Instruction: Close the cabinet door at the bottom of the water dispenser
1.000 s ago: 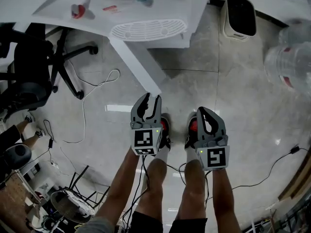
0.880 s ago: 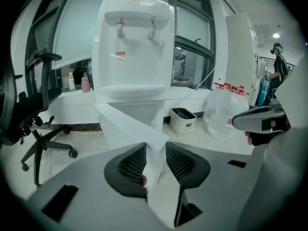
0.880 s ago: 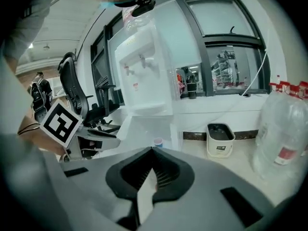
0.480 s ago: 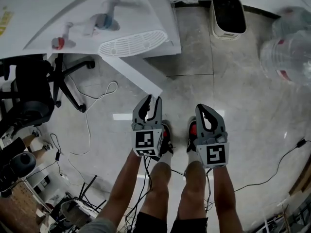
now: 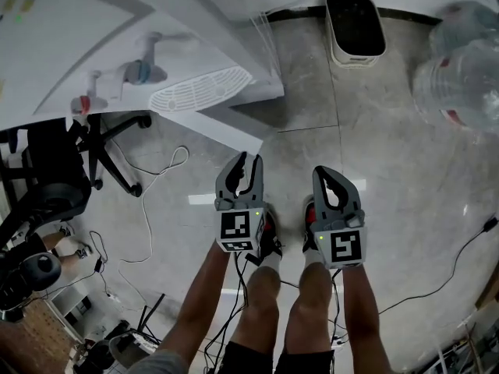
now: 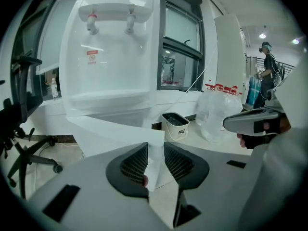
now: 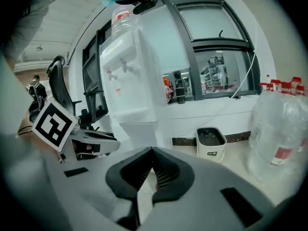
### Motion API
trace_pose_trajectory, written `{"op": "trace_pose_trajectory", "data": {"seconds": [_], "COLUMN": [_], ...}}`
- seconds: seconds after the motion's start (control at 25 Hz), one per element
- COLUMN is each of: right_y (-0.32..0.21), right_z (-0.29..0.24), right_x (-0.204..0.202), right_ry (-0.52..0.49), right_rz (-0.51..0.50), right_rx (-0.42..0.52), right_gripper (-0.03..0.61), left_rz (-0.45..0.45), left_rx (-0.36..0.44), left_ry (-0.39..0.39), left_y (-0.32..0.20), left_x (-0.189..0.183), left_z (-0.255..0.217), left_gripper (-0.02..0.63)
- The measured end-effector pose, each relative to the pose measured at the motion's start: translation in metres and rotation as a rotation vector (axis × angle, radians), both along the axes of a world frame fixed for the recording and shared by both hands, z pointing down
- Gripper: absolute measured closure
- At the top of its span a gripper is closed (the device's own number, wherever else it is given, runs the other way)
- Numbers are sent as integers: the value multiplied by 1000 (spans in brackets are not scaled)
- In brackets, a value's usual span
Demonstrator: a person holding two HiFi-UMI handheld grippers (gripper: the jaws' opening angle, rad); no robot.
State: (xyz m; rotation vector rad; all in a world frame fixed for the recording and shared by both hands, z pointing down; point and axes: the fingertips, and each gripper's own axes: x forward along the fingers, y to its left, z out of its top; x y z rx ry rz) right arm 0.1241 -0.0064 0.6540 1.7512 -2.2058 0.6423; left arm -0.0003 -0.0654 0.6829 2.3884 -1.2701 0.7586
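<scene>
Your left gripper [image 5: 245, 162] is about half open, and its jaws have just been closing. The free edge of the cabinet door [image 5: 228, 125] shows in the gap between them, not squeezed. The door sticks out open from the bottom of the water dispenser [image 5: 93, 37]. Your right gripper [image 5: 323, 174] is closed and holds nothing.

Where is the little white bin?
In the head view, the white bin stands on the floor against the wall, between the water dispenser at left and the clear water jugs at right.
</scene>
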Motion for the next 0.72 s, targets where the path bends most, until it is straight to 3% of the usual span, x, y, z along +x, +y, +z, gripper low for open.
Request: {"op": "trace_pose_trajectory", "data": {"seconds": [0.72], "right_y": [-26], "right_z": [10], "right_x": [29], "right_ry": [-7], "right_rz": [64], "right_rx": [31], "right_gripper": [560], "left_rz": [48], "left_rx": [48], "left_ry": [-3], "left_y": [-36], "left_x": [36], "left_z": [2], "left_gripper": [489]}}
